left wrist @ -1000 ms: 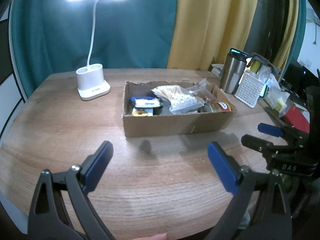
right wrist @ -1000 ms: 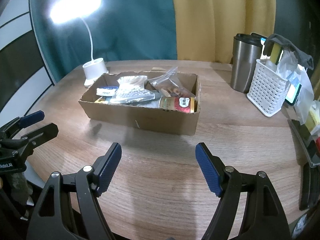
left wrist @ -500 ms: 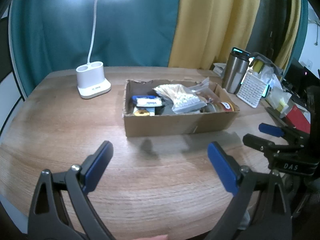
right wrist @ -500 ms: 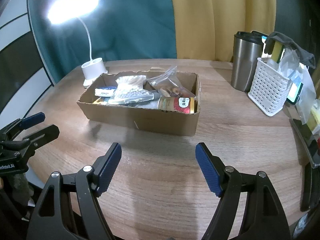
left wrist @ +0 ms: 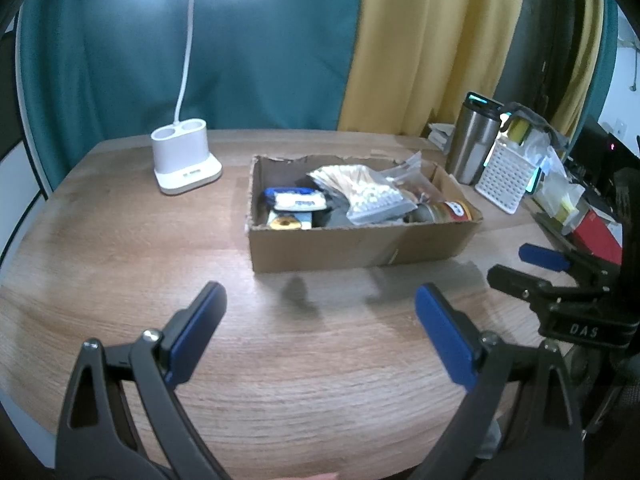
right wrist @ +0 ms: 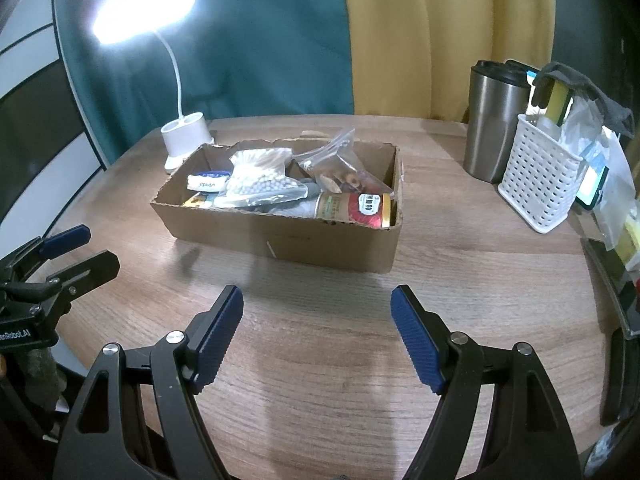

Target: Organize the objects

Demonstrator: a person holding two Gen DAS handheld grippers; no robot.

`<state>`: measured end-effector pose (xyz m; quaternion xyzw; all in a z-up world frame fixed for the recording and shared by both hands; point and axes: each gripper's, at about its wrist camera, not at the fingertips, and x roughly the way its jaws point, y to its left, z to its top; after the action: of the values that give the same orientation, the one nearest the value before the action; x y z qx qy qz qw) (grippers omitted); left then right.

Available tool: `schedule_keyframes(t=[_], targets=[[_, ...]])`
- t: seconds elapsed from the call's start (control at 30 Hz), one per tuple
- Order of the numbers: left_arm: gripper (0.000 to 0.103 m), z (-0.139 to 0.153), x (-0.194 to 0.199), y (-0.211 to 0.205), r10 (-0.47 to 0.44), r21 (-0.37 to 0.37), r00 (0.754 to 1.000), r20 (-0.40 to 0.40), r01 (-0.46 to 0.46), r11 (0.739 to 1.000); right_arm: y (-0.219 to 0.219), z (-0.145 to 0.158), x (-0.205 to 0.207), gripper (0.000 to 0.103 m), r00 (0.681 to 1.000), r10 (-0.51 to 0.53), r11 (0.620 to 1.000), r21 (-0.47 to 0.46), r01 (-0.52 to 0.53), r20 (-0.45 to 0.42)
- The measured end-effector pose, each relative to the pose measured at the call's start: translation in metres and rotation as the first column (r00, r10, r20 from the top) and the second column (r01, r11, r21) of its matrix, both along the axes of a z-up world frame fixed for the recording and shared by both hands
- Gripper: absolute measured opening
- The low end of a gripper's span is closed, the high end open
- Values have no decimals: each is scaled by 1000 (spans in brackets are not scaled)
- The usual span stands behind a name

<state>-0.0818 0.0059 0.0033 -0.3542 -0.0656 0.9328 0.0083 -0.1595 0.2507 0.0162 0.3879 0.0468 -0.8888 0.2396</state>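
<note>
A shallow cardboard box [left wrist: 352, 246] [right wrist: 280, 236] stands mid-table, packed with several items: a bag of white beads [left wrist: 372, 200] [right wrist: 256, 182], a red-labelled can [right wrist: 354, 210] lying on its side, a blue-and-white packet [left wrist: 298, 200] and a clear bag of snacks [right wrist: 340, 168]. My left gripper [left wrist: 320, 314] hovers open over bare wood in front of the box, nothing between its blue pads. My right gripper [right wrist: 316, 316] is likewise open and empty, short of the box's near wall. Each gripper shows at the edge of the other's view.
A lit white desk lamp [left wrist: 186, 164] [right wrist: 184, 140] stands left of the box. A steel tumbler [left wrist: 474, 140] [right wrist: 496, 124] and a white perforated basket [left wrist: 506, 178] [right wrist: 540, 176] with loose clutter stand at the right. Teal and yellow curtains hang behind the wooden table [left wrist: 120, 240].
</note>
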Motion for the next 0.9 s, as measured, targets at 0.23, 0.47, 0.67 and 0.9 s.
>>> schedule_keyframes(t=[0.23,0.47,0.67,0.9], targets=[[97,2,0,-2,1,5,1000,-10,-1,1000,-2,-1,-1,79,1000,-4,1000,6,4,0],[97,2,0,-2,1,9,1000,-12,-1,1000,-3,-1,-2,79,1000,-3,1000,7,3,0],[97,2,-2,-3,2,10,1000,-13,-2,1000,-5,0,-4,79,1000,0,1000,11,0,1],[97,1,-7,-7,18,23,1000,6,-19,1000,-5,1,-6,79,1000,-3,1000,13,3,2]])
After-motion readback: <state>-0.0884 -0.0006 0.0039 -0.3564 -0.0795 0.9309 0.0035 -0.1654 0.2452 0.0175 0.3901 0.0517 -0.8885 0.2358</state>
